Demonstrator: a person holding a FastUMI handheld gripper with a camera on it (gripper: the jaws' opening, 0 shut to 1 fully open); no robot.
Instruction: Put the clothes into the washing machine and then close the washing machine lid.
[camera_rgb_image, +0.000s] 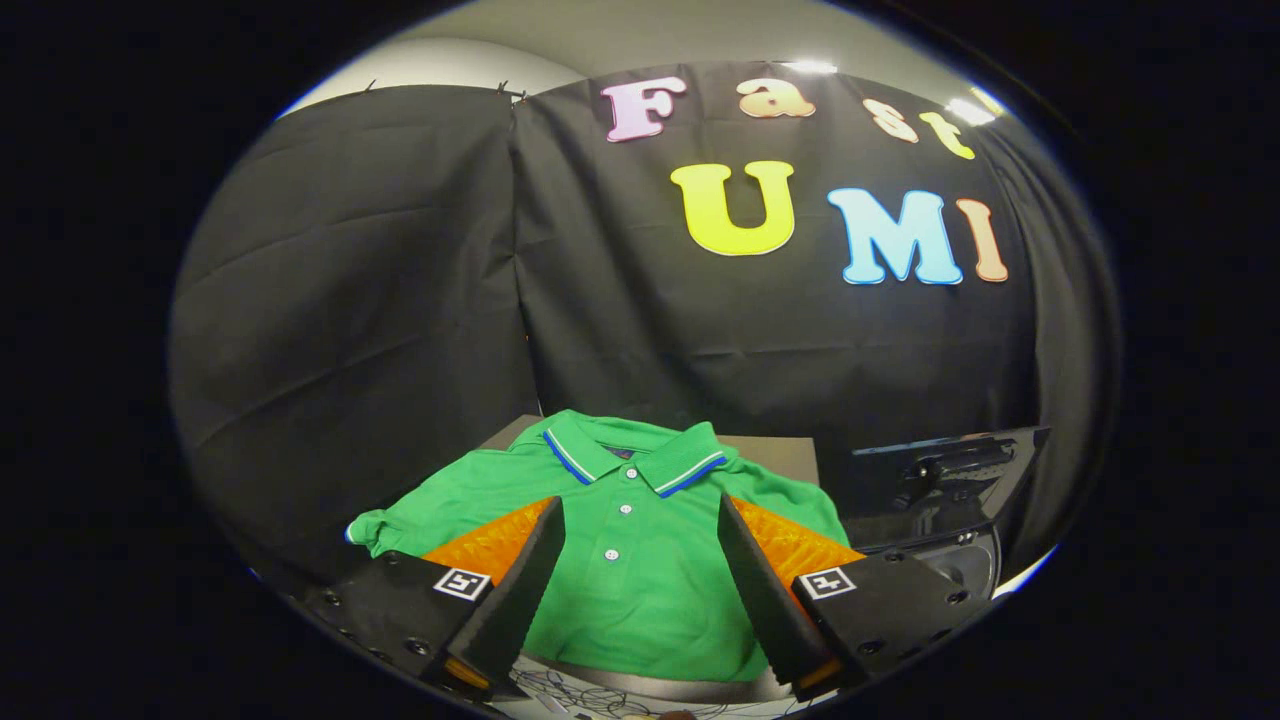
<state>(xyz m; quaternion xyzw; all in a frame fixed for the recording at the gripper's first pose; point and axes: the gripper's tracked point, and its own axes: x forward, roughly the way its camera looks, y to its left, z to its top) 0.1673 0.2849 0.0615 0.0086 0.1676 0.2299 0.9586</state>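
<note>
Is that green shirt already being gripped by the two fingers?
No. The gripper is open, its fingers apart over the green shirt, not pressing it.

1. One green polo shirt, spread flat, collar toward the booth wall.
2. Three white buttons down the shirt's placket.
3. One washing machine just beside the shirt, lid raised.
4. One gripper above the shirt, two fingers spread apart.
</note>
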